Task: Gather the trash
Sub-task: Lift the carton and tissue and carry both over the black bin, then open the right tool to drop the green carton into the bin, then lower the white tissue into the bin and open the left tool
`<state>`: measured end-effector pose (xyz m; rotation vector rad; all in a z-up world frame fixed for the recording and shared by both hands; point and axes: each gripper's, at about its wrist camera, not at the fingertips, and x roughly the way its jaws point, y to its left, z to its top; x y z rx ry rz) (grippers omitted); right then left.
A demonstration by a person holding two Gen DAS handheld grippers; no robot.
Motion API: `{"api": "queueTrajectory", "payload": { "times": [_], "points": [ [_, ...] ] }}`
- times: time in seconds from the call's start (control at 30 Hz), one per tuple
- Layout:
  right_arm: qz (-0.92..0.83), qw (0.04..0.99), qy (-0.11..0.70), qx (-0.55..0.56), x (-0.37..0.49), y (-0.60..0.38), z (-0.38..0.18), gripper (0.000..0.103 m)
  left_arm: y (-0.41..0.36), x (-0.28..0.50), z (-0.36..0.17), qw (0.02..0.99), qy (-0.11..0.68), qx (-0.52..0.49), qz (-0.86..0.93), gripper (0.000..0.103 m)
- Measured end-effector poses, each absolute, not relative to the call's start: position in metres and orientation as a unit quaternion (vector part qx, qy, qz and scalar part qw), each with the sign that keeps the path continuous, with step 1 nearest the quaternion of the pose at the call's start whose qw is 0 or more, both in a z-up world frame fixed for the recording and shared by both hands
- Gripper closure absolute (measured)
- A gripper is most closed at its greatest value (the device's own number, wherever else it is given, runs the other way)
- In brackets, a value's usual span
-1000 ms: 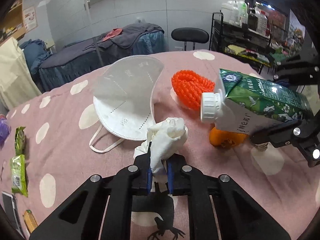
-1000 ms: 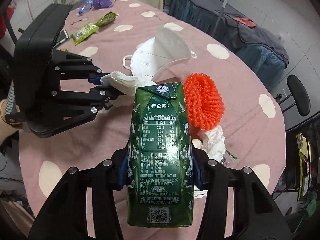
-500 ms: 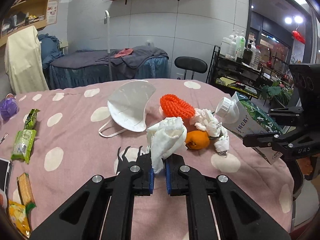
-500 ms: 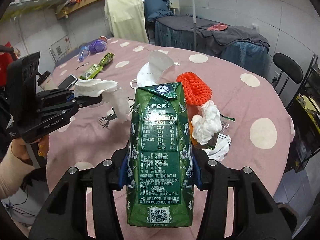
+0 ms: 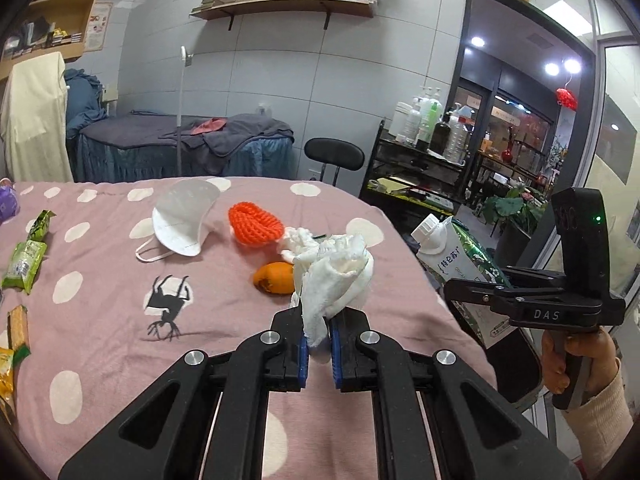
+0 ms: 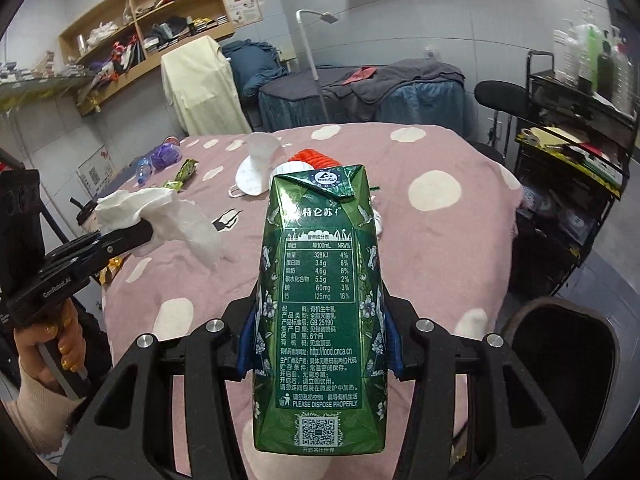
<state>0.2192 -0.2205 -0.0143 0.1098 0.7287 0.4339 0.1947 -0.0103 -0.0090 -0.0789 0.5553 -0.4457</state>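
Currently both loads ride above the table's right edge. Left gripper pinches crumpled tissue; right gripper clamps upright milk carton, long axis along fingers. No bin visible; right hand sits nearer the table's outer edge.

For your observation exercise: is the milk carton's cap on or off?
On: the white cap sits on the milk carton spout.

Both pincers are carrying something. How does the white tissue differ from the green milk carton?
The crumpled tissue is soft, plain white and shapeless, drooping from the left gripper; the green milk carton is rigid, boxy and covered in print. The tissue is pinched by a thin fold between nearly closed fingers; the carton spreads the right gripper wide. Both are held clear of the pink spotted table.
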Motion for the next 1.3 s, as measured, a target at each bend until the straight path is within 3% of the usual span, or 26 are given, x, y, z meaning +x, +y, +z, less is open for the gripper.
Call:
{"api": "queueTrajectory", "payload": {
  "times": [0.43,1.03,1.3],
  "points": [
    [0.035,0.934,0.341,0.095,0.155,-0.325,-0.046,0.054,-0.101,0.164,-0.006,0.91,0.261,-0.043,-0.319,0.094],
    [-0.083,0.863,0.486,0.115,0.206,-0.392,-0.166,0.053,-0.153,0.155,-0.016,0.887,0.282,-0.039,-0.363,0.094],
    [-0.095,0.864,0.477,0.127,0.209,-0.395,-0.17,0.037,-0.161,0.159,-0.021,0.884,0.292,-0.032,-0.363,0.094]
  ]
}}
